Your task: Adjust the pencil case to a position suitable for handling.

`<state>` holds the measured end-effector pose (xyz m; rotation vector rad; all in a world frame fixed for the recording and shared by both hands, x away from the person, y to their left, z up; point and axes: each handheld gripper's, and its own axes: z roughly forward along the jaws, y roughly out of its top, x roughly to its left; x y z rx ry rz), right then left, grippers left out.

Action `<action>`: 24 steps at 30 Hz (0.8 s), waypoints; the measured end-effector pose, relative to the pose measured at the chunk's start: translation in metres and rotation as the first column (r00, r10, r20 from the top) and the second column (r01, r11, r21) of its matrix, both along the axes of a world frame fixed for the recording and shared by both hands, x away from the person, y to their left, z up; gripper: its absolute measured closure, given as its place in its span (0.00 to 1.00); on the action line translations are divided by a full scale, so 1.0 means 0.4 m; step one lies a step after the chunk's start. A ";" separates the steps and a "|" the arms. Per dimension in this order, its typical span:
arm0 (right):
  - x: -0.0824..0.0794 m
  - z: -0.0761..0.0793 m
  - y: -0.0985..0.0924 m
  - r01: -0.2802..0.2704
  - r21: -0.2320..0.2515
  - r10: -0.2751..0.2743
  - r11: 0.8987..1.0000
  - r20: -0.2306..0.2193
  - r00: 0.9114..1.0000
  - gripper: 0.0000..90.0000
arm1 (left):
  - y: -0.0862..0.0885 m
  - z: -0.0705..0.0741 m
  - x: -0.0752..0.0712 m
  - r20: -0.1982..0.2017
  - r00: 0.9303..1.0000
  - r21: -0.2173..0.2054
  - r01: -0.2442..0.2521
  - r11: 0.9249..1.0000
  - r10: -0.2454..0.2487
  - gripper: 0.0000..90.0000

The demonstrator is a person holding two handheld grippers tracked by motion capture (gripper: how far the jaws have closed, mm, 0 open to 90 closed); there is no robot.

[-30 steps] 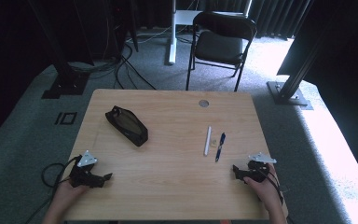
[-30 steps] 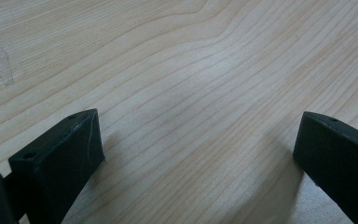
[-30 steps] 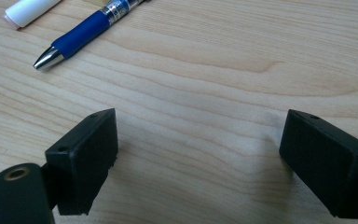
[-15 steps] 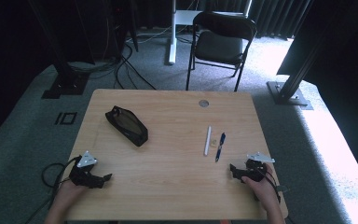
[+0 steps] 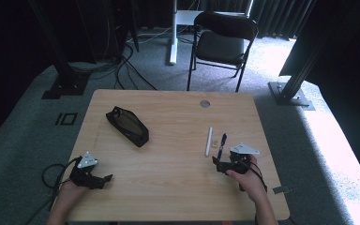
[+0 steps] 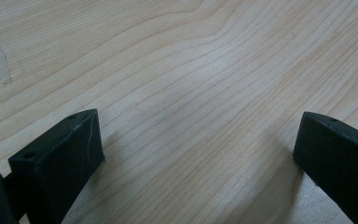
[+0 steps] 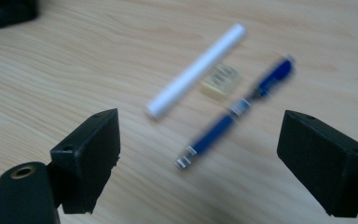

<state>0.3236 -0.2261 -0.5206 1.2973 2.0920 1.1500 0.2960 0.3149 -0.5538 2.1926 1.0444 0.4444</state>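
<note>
holding my right tool [image 5: 221, 164] low over the bench [image 5: 178, 117], i had its jaws spread wide with nothing between them. the blue pen [image 7: 235, 119] lay flat on the wood just ahead of that gap, its near tip pointing toward me, and the white stick [image 7: 196, 70] lay beside it, close but not touching. a small tan eraser [image 7: 221, 80] sat between the two. my left tool [image 5: 98, 179] rested near the bench's front left corner, jaws likewise wide apart over bare wood. the black pencil case [image 5: 127, 125] lay well apart, toward the far left.
</note>
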 end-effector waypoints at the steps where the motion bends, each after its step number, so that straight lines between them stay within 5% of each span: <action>1: 0.004 0.003 0.013 -0.009 0.008 0.009 1.000 0.007 1.000 0.15 | 0.000 0.000 0.000 0.000 1.000 0.000 0.000 1.000 0.000 0.02; 6: 0.020 0.012 0.079 -0.073 0.000 0.073 0.997 0.038 0.997 0.15 | 0.000 0.000 0.000 0.000 1.000 -0.001 0.000 1.000 0.000 0.02; 24: 0.069 0.001 0.294 -0.234 0.032 0.233 0.972 0.028 0.972 0.16 | 0.000 0.000 0.000 0.000 1.000 0.000 0.000 1.000 0.000 0.02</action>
